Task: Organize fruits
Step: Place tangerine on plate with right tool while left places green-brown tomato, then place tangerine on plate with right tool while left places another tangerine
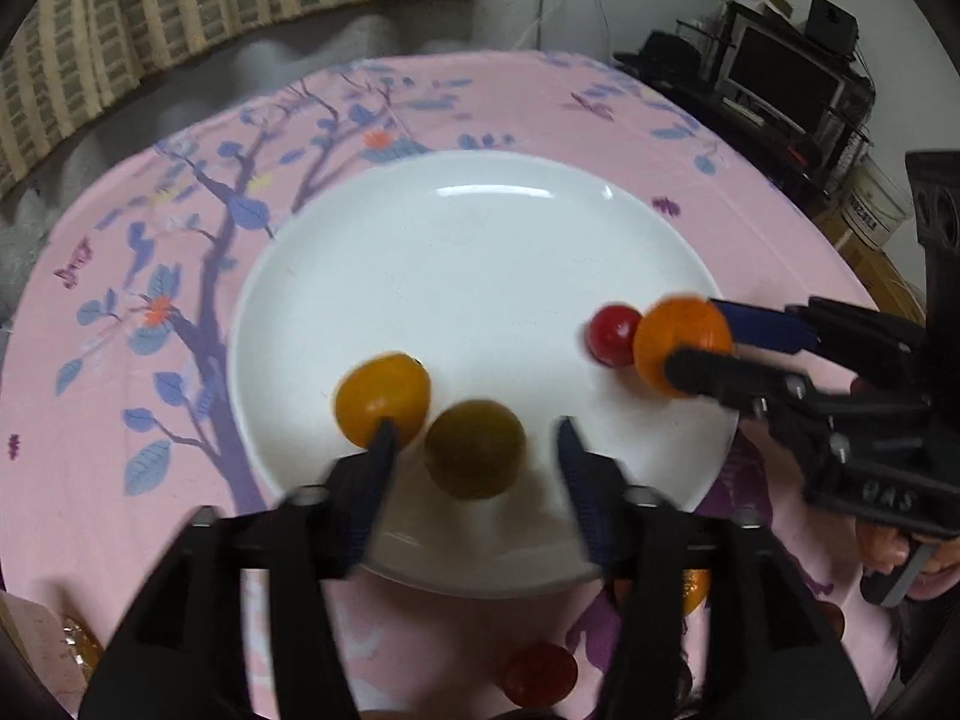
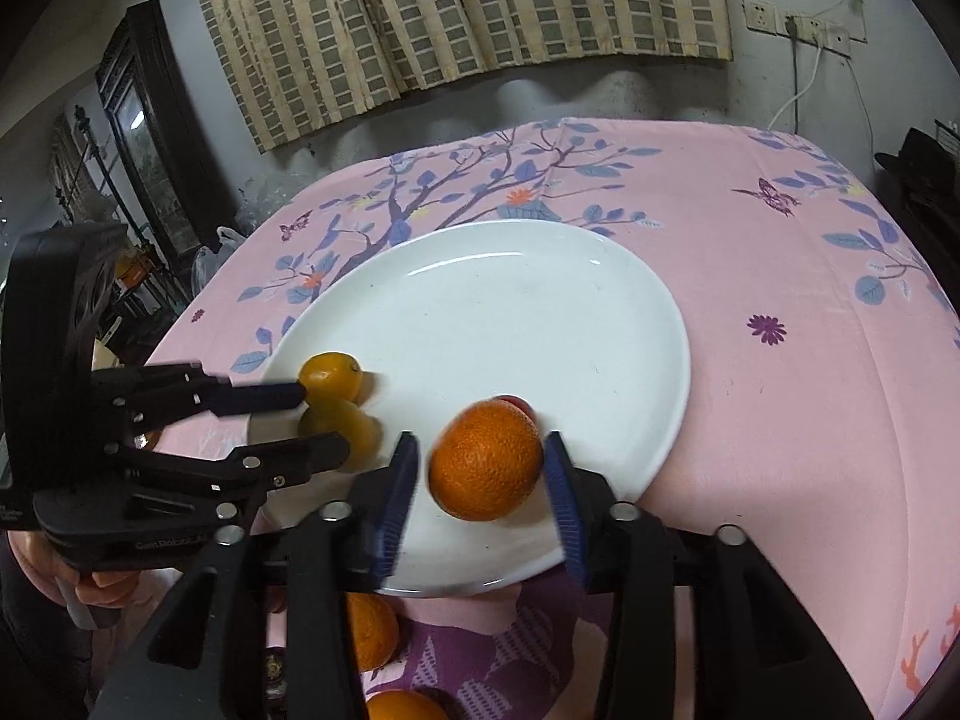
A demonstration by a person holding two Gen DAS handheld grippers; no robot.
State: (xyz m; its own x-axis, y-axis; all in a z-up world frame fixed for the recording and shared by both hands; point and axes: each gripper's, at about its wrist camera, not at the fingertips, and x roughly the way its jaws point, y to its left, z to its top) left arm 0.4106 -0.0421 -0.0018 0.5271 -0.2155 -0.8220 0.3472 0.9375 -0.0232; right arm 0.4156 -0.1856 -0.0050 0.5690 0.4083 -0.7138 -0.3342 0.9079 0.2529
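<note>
A white plate (image 1: 480, 252) lies on the pink flowered cloth. On it sit a yellow-orange fruit (image 1: 382, 397), a duller yellow fruit (image 1: 475, 447), a red cherry tomato (image 1: 613, 335) and an orange (image 1: 683, 343). My left gripper (image 1: 477, 441) is open, its blue pads either side of the duller fruit with gaps. My right gripper (image 2: 480, 468) is open around the orange (image 2: 486, 461), not touching it. The plate (image 2: 510, 300), both yellow fruits (image 2: 331, 377) (image 2: 342, 427) and the left gripper (image 2: 312, 426) show in the right wrist view. The tomato (image 2: 517, 403) peeks from behind the orange.
Off the plate near me lie a red tomato (image 1: 540, 673) and oranges (image 2: 371, 630) (image 2: 405, 705) on the cloth. A striped curtain (image 2: 456, 18) hangs behind the table. A dark shelf with electronics (image 1: 780, 84) stands at the far right.
</note>
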